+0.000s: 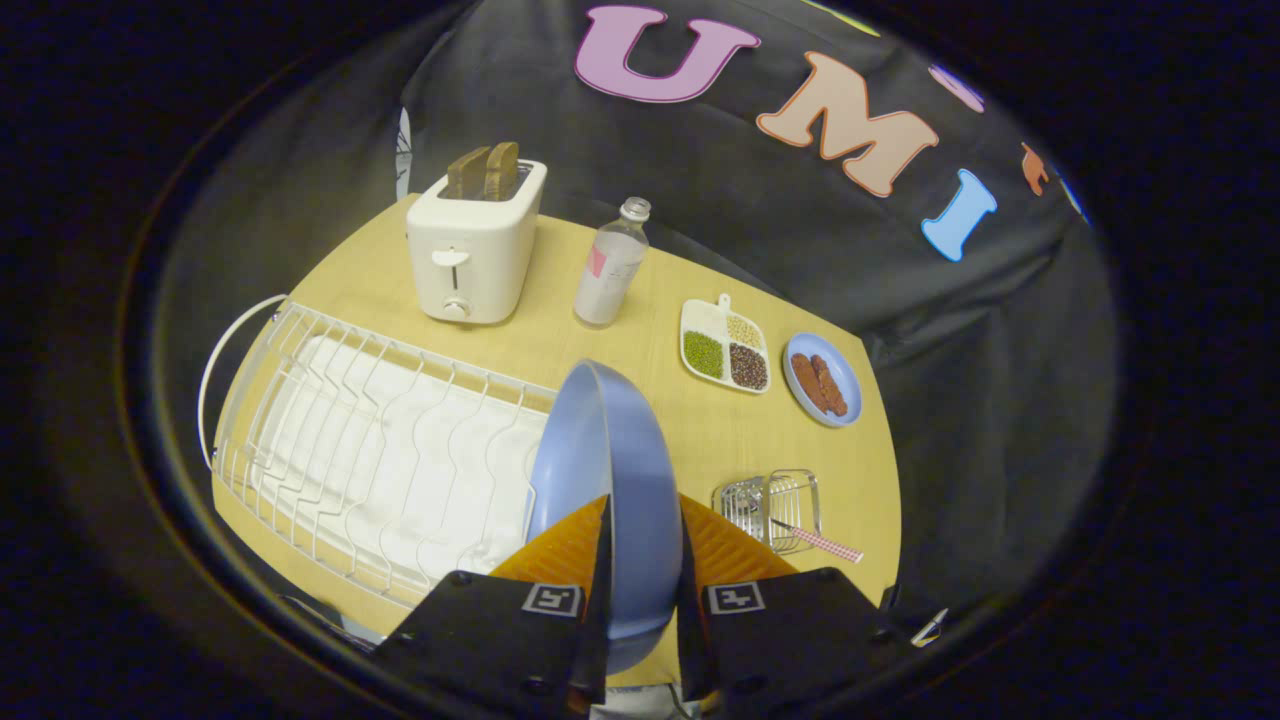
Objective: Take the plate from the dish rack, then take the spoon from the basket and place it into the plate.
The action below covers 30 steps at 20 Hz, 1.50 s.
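A blue plate [608,470] stands on edge between my fingers, and my gripper [645,540] is shut on its rim. The plate hangs above the right end of the white wire dish rack [380,450] and above the wooden table [700,440]. To the right of my fingers sits a small wire basket [770,505]. A spoon with a pink checked handle [822,541] lies in it, the handle sticking out toward the right.
A white toaster [475,245] with bread stands at the back of the table. A clear bottle [612,265] is beside it. Farther right lie a divided dish of beans [724,347] and a small blue plate with sausages [822,380].
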Motion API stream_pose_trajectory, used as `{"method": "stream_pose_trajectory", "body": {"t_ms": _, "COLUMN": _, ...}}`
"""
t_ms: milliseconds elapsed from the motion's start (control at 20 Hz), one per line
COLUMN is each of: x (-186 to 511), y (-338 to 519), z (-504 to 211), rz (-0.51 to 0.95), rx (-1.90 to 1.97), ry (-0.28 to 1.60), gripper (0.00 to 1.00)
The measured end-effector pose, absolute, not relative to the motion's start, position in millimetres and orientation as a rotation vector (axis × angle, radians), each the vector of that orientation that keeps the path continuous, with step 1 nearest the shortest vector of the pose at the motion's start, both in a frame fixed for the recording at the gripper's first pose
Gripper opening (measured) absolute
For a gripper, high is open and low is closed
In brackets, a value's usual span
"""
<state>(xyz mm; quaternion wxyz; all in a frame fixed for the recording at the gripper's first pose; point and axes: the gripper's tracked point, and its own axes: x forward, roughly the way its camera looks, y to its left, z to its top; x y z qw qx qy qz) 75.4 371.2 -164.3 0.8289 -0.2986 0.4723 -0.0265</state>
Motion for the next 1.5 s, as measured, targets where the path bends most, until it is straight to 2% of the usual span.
{"method": "stream_pose_trajectory", "body": {"t_ms": 250, "x": 79.9, "y": 370.9, "z": -152.7, "rz": -0.079, "rx": -0.701, "ry": 0.982, "gripper": 0.31}}
{"method": "stream_pose_trajectory", "body": {"t_ms": 400, "x": 86.7, "y": 378.7, "z": -133.2, "rz": -0.081, "rx": -0.703, "ry": 0.94, "gripper": 0.26}}
{"method": "stream_pose_trajectory", "body": {"t_ms": 600, "x": 86.6, "y": 379.9, "z": -107.5, "rz": -0.039, "rx": -0.682, "ry": 0.892, "gripper": 0.26}}
{"method": "stream_pose_trajectory", "body": {"t_ms": 800, "x": 80.6, "y": 372.4, "z": -94.4, "rz": 0.033, "rx": -0.505, "ry": 0.903, "gripper": 0.26}}
{"method": "stream_pose_trajectory", "body": {"t_ms": 1200, "x": 32.7, "y": 341.5, "z": -56.6, "rz": 0.279, "rx": -0.04, "ry": 0.909, "gripper": 0.26}}
{"method": "stream_pose_trajectory", "body": {"t_ms": 1500, "x": -5.2, "y": 261.5, "z": -53.5, "rz": 0.3, "rx": 0.149, "ry": 0.858, "gripper": 0.25}}
